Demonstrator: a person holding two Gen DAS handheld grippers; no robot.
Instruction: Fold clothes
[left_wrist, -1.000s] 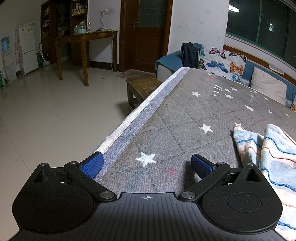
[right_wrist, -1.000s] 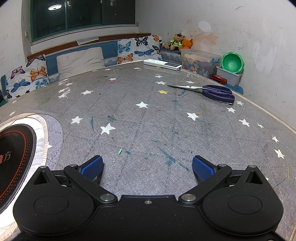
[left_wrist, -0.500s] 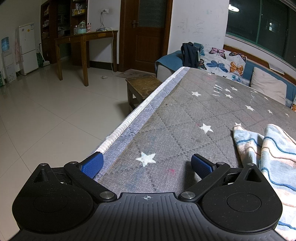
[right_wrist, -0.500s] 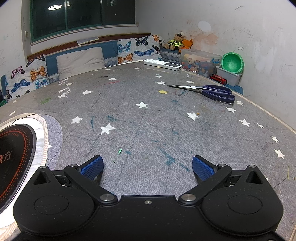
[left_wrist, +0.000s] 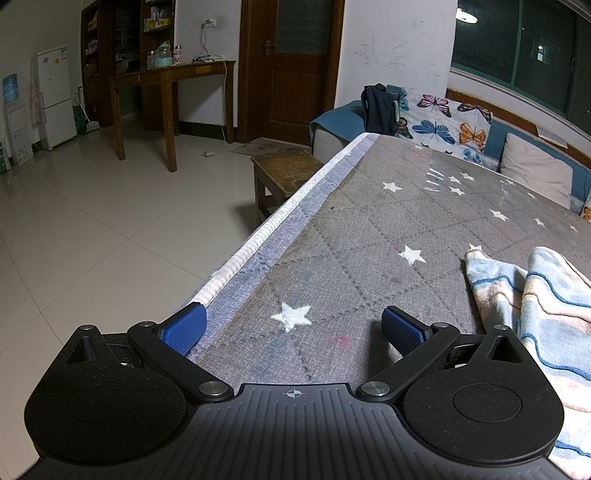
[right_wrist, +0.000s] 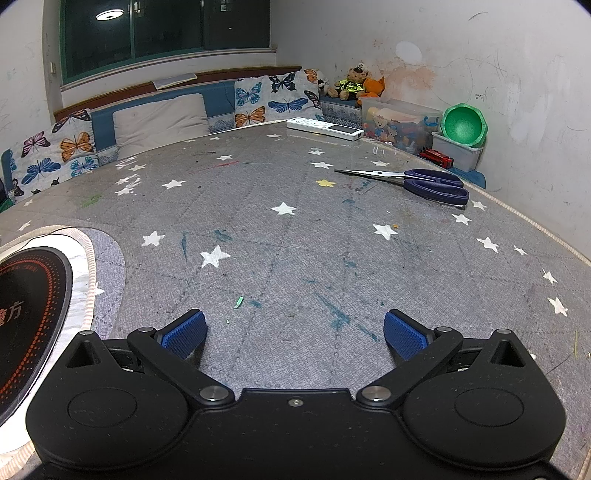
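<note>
Two grippers, left gripper (left_wrist: 293, 326) and right gripper (right_wrist: 294, 330), rest wide apart and empty on the star-patterned table (left_wrist: 369, 236). One striped cloth (left_wrist: 543, 295) lies crumpled beside the left; one pair of scissors (right_wrist: 424, 182) near the far right edge.

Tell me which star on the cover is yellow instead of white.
The yellow star lies on the grey cover just left of the scissors' blade tips. Every other star printed around it is white.
</note>
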